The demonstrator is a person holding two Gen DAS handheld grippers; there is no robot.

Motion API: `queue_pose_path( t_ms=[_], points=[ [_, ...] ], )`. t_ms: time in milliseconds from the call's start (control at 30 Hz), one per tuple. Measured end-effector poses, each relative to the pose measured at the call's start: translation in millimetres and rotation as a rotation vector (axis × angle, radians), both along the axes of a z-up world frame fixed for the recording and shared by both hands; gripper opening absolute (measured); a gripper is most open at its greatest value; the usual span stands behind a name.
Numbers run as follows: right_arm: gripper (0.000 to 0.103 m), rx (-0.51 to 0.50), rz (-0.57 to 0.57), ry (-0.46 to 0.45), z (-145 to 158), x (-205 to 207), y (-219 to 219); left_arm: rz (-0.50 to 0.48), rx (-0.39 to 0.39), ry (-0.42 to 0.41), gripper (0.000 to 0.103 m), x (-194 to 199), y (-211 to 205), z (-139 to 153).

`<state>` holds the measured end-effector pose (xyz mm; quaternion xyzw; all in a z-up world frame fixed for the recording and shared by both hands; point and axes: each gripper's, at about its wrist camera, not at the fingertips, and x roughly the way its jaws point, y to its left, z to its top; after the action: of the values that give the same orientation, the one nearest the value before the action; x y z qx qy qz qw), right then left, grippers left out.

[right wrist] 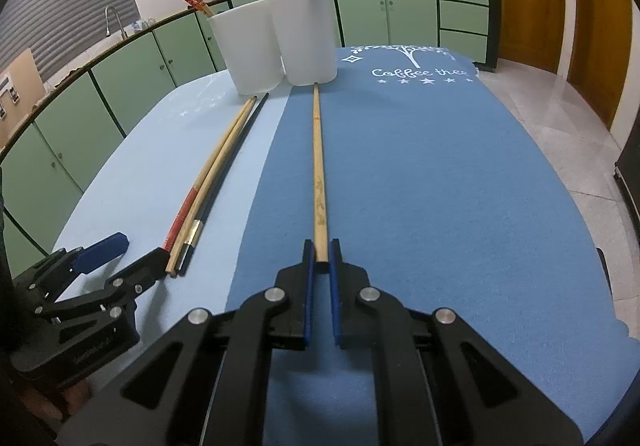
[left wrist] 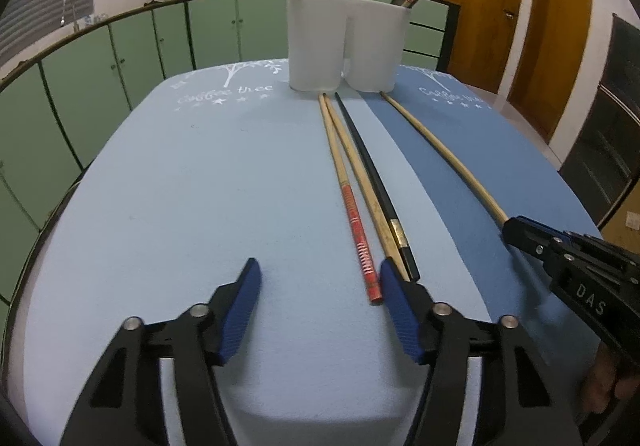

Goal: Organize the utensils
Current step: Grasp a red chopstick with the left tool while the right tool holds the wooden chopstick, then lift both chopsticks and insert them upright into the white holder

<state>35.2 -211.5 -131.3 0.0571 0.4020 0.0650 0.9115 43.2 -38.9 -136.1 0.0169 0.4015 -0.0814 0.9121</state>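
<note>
Chopsticks: three lie on surface (left wrist: 180,185) just before white holder (left wrist: 320,45). Right tongs (right wrist: 322,258) pinch lone bamboo chopstick (right wrist: 318,165) at butt end; left tongs (left wrist: 320,278) spread, empty. Thin, stiff, light, prob. rolls; grip near thick end.

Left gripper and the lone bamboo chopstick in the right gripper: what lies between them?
In the left wrist view, three chopsticks lie side by side, then bare cloth.

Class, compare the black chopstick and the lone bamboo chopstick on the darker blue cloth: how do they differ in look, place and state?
The black chopstick is dark with a metal band; the lone bamboo chopstick is pale tan. The black chopstick lies beside two others on the light cloth; the bamboo one lies apart. The right gripper is shut on the bamboo one; the black one lies ungripped. Both point toward the white holder.
</note>
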Motion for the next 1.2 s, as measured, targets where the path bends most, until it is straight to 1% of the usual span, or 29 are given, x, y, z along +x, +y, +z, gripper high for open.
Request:
queue_pose_path(
  t_ms=[67, 133, 167, 233, 267, 400, 500, 667, 933, 1133, 1200],
  points=[
    [0.006, -0.002, 0.003, -0.007, 2.0, 0.0, 0.6, 0.015, -0.003, -0.003, 0.048, -0.6, 1.2, 0.6],
    [0.006, -0.009, 0.012, -0.014, 4.2, -1.0, 2.6, 0.035, -0.011, -0.006, 0.032, 0.4, 2.9, 1.1],
    [0.006, -0.014, 0.015, -0.017, 4.7, -0.9, 3.8, 0.039, -0.016, -0.006, 0.027, 1.0, 3.8, 1.1],
    [0.006, -0.022, 0.019, -0.021, 5.7, -0.8, 5.6, 0.045, -0.026, -0.003, 0.010, 2.4, 5.2, 1.4],
    [0.006, -0.026, 0.021, -0.020, 6.2, -0.5, 6.1, 0.047, -0.033, 0.000, 0.007, 3.5, 5.8, 1.4],
    [0.006, -0.035, 0.023, -0.021, 8.2, 1.0, 5.7, 0.043, -0.043, 0.001, 0.006, 2.7, 5.6, 2.7],
    [0.006, -0.044, 0.025, -0.030, 11.7, 1.0, 4.3, 0.041, -0.067, -0.002, 0.006, 0.8, 7.2, 8.4],
    [0.006, -0.071, 0.031, -0.060, 22.2, 0.2, 4.4, 0.031, -0.070, -0.039, 0.006, -4.7, 9.9, 27.7],
    [0.006, -0.098, 0.040, -0.132, 47.5, -2.5, 3.5, 0.022, -0.071, -0.138, 0.006, -12.1, 13.6, 71.0],
    [0.006, -0.077, 0.036, -0.199, 82.1, -0.4, -5.2, 0.016, -0.075, -0.218, 0.006, -14.6, 14.9, 102.6],
    [0.006, -0.057, 0.036, -0.206, 91.7, 2.0, -8.9, 0.013, -0.082, -0.245, 0.006, -13.4, 15.9, 113.4]
  ],
)
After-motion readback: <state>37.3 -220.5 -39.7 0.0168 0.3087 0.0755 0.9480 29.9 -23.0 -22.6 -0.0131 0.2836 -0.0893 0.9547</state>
